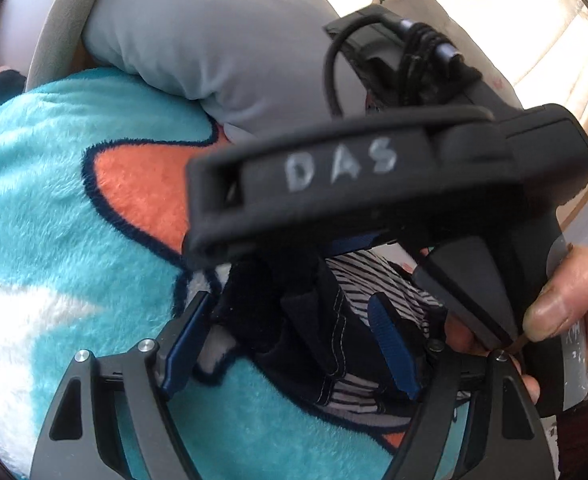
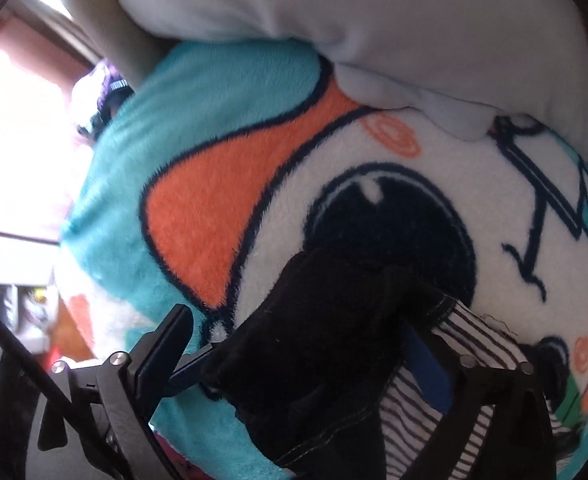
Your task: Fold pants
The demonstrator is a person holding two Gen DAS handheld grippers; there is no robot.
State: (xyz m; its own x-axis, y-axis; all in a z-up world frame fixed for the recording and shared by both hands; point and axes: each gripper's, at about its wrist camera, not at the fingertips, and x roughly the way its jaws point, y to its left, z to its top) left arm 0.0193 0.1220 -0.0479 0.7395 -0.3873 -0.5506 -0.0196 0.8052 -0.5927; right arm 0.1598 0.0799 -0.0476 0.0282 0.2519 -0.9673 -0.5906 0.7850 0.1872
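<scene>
The pants [image 2: 326,344], dark with pale stitching and a striped lining [image 2: 478,344] showing, lie bunched on a fleece blanket [image 2: 222,200] printed in teal, orange and white; in the right wrist view they sit over the blanket's big dark eye print, a grey pillow [image 2: 334,20] well beyond them.

The right gripper [image 2: 306,354] stands wide over the bunch, its left finger clear on the blanket, its blue-padded right finger half buried in cloth; nothing is pinched.

In the left wrist view the pants [image 1: 294,320] lie between the fingers of the left gripper [image 1: 290,344]; its jaws look fairly wide and I cannot see either pad pressing, so I judge it open too. The right tool's body crosses this view close above, held by a hand [image 1: 566,312].

Risks, as I judge them: the cloth is heaped, not flat, so closing now could catch several layers or the lining alone, giving a crooked fold; the fleece is deep, and a low finger could nip blanket along with pants and drag both; the two tools are crowded over one small spot, so they could knock together; with neither pinching, a lift now would bring up nothing.
</scene>
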